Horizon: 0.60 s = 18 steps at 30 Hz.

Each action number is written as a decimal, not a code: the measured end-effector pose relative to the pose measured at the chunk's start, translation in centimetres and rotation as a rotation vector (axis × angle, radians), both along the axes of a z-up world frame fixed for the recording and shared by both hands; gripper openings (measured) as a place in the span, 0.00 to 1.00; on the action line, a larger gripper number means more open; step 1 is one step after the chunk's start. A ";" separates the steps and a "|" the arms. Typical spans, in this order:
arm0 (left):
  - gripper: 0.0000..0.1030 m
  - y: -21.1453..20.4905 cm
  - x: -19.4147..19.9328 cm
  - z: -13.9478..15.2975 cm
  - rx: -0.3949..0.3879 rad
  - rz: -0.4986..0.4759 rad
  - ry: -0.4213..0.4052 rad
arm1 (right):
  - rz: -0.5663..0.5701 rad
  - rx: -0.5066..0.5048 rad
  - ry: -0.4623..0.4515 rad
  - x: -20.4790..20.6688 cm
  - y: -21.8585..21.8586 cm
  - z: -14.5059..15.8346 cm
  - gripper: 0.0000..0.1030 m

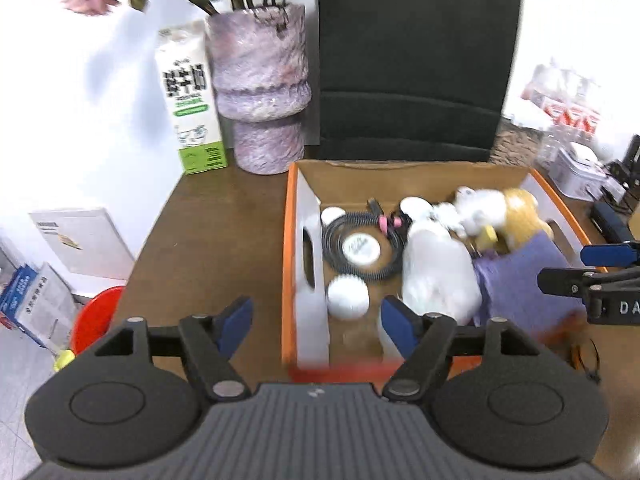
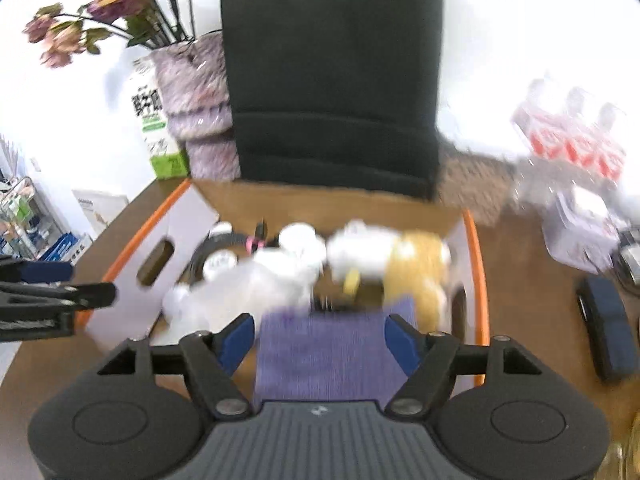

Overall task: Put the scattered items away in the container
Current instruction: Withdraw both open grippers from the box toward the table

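- Now both grippers, left gripper (image 1: 316,320) and right gripper (image 2: 319,340), stand wide and empty.
- Purple cloth (image 2: 332,356) lies in the box (image 1: 289,248); lift clear without snagging it.

Each gripper, left gripper (image 1: 316,318) and right gripper (image 2: 320,340), has black linkage arms, blue pads, silver pivot screws and a ribbed grey housing.

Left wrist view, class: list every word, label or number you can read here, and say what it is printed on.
"DA": white letters on the right claw's body, cut off by the picture's edge.
Milk carton: bold black print and a green band, not legible to me.
Red and white pack at the back right: blurred, unreadable.
Round white lid in the box: print too small.
White booklet at left: too small.
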<state>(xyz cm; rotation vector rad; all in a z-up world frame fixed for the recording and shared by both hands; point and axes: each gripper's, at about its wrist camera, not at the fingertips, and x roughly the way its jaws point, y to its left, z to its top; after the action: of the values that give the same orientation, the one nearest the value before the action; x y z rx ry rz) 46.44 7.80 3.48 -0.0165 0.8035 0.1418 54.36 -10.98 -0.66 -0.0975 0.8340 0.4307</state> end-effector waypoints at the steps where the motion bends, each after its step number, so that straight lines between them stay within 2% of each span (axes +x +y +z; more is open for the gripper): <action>1: 0.74 -0.2 -1.4 0.3 -0.002 -0.005 -0.015 | -0.003 0.008 -0.001 -1.1 -0.5 0.0 0.70; 7: 0.82 -1.7 -9.5 1.5 -0.024 -0.029 -0.100 | -0.007 0.069 -0.024 -8.2 -3.8 0.7 0.77; 9: 0.88 -2.1 -12.2 1.8 -0.032 -0.052 -0.141 | -0.010 0.087 -0.042 -10.7 -4.7 0.9 0.79; 11: 0.94 -2.8 -15.0 2.0 -0.006 -0.068 -0.212 | -0.006 0.105 -0.062 -13.5 -5.8 0.9 0.82; 13: 0.96 -3.9 -17.8 2.1 0.039 -0.103 -0.285 | -0.008 0.120 -0.084 -16.0 -6.6 0.9 0.83; 18: 1.00 -6.2 -22.7 1.1 0.049 -0.146 -0.354 | -0.012 0.132 -0.142 -21.5 -8.5 1.0 0.85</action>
<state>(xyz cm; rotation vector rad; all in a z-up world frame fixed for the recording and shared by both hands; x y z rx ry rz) 23.73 1.57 4.61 0.0619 0.4457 0.0187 32.85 -19.50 0.30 -0.0010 0.6642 0.4608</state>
